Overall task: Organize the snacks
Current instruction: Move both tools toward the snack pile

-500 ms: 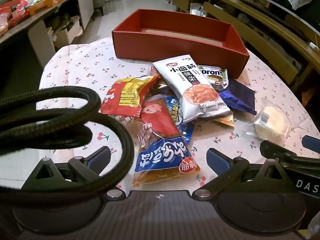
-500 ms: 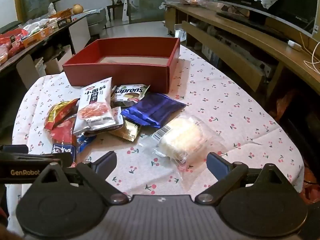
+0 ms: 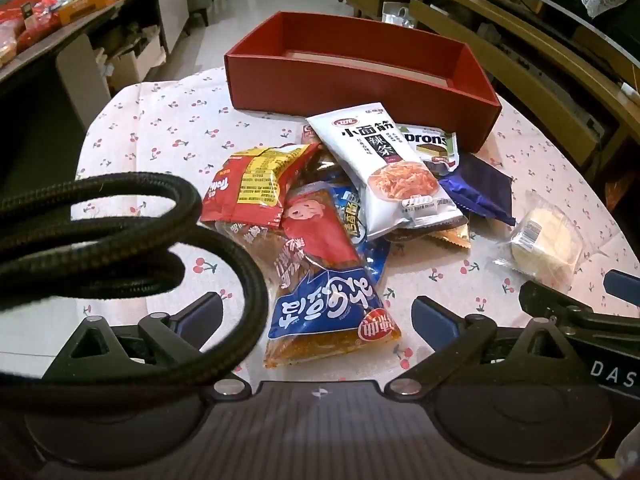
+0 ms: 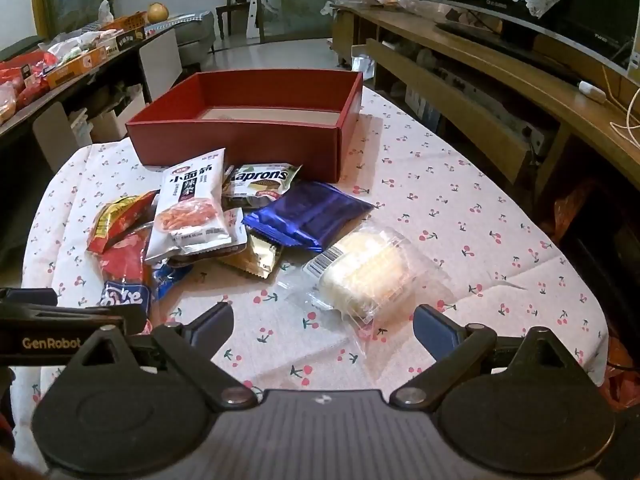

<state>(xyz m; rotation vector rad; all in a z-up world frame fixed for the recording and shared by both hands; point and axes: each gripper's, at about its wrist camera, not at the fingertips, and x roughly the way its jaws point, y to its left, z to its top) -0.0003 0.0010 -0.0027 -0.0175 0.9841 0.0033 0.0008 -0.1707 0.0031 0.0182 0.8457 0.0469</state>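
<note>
A pile of snack packets lies on a cherry-print tablecloth (image 3: 160,128) before an empty red box (image 3: 352,80) (image 4: 240,140). On top rests a white noodle-snack packet (image 3: 388,168) (image 4: 192,204), flanked by a red-yellow packet (image 3: 252,184), a blue-and-clear packet (image 3: 328,312), a dark blue packet (image 4: 308,216) and a wafer packet (image 4: 260,180). A clear-wrapped pale cake (image 4: 364,272) (image 3: 544,240) sits apart on the right. My left gripper (image 3: 316,316) hangs open over the blue-and-clear packet's near end. Open too, my right gripper (image 4: 324,324) hovers just short of the cake.
A black braided cable (image 3: 132,248) loops across the left wrist view. Wooden benches and a shelf (image 4: 500,92) run along the right of the table. A side counter with boxes and bags (image 4: 72,68) stands to the left. The table edge drops off at the right.
</note>
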